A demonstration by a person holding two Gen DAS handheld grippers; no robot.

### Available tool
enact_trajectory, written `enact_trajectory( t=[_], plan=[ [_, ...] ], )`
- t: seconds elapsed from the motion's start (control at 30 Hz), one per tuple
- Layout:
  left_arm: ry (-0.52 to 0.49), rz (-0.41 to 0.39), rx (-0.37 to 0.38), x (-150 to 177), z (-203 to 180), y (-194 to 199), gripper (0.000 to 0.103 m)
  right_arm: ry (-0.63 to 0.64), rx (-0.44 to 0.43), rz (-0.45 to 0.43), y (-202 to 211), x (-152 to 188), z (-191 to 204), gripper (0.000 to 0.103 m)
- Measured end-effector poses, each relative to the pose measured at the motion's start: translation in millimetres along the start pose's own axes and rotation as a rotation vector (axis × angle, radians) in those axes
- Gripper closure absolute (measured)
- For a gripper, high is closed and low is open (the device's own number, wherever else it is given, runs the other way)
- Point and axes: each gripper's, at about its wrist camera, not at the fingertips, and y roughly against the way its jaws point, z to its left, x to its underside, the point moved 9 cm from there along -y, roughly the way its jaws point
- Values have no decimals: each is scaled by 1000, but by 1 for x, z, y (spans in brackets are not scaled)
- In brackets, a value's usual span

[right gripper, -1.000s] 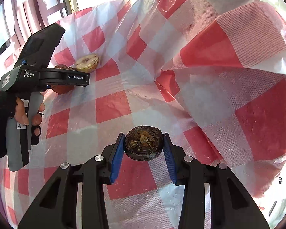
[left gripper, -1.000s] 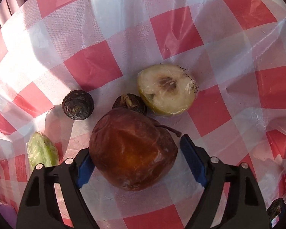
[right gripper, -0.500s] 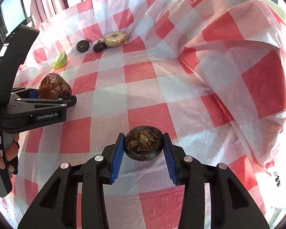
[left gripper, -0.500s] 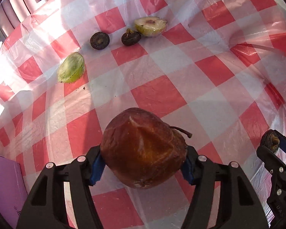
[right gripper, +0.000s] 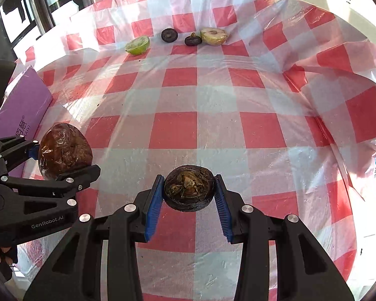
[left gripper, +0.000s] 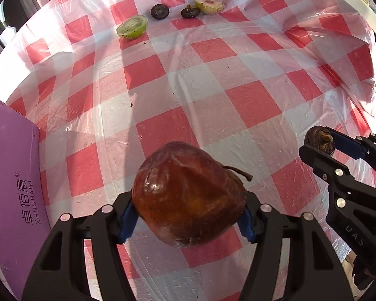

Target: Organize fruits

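I've got the left gripper (left gripper: pixel 185 222) clamped on the brown pear (left gripper: pixel 188 195), low centre of its frame, lifted clear of the checked cloth (left gripper: pixel 213 95). My right gripper (right gripper: pixel 188 198) pinches a small dark fruit (right gripper: pixel 189 192). Both are carried off the row of fruit (right gripper: pixel 178 37) at upper centre, probably for sorting elsewhere.

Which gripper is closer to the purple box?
Left. The left gripper, holding the brown pear, is right beside the purple box. The right gripper, holding a dark round fruit, is farther away, on the left gripper's other side.

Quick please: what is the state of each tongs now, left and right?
Left tongs: closed on the large brown pear, held above the cloth.
Right tongs: closed on the small dark round fruit.
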Motion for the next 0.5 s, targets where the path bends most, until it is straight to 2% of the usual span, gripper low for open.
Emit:
enact_trajectory(
  t=[0.3,0.5],
  plan=[
    [-14,-19,7,29,17,25,39,54,10,18,6,-1,23,63],
    [-48,-69,8,28,26,44,39,59,23,24,8,-8,34,63]
  ],
)
